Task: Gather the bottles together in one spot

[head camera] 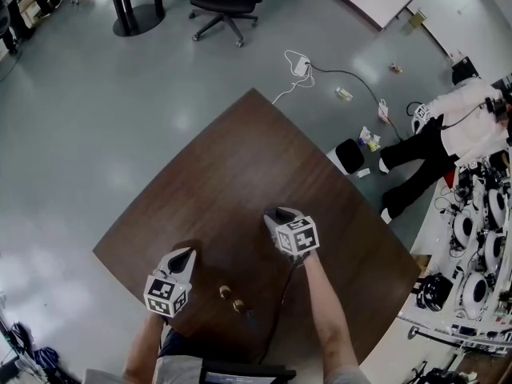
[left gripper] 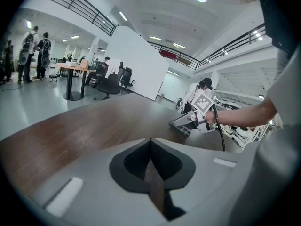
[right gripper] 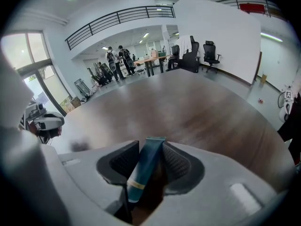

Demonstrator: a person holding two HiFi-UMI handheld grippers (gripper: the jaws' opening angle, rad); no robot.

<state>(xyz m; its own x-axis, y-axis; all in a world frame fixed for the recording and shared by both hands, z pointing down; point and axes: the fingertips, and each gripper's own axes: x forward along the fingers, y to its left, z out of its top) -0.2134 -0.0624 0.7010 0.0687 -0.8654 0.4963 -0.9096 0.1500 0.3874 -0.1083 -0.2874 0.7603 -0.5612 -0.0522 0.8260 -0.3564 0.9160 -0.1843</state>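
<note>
The left gripper [head camera: 189, 253] is found over the near left part of the brown table [head camera: 240, 158], its jaws brought together to a point with nothing between them. Just to its right, by the near edge, two small bottles [head camera: 238, 305] are seen lying close together; this pair is judged to be the gathering spot. Further right, and further in from that edge, the right gripper [right gripper: 151, 144] is held angled down at the table. A teal tube [right gripper: 143, 168] is lodged between its jaws, tilted. The jaws stand slightly wider than the tube, and the pads are judged not to be pressing on it. The step in hand is taken to be the setting down of this tube with the others. For it to be done well, the right gripper should be brought across to just beside the pair and the tube's end lowered onto the wood before the jaws are widened. Otherwise a slack tube may slide out, roll, or knock the small bottles apart. The left gripper is best kept clear. No brand or wording can be read: only a pale band is seen round the tube, and the bottles are too small for any label to be made out.
</note>
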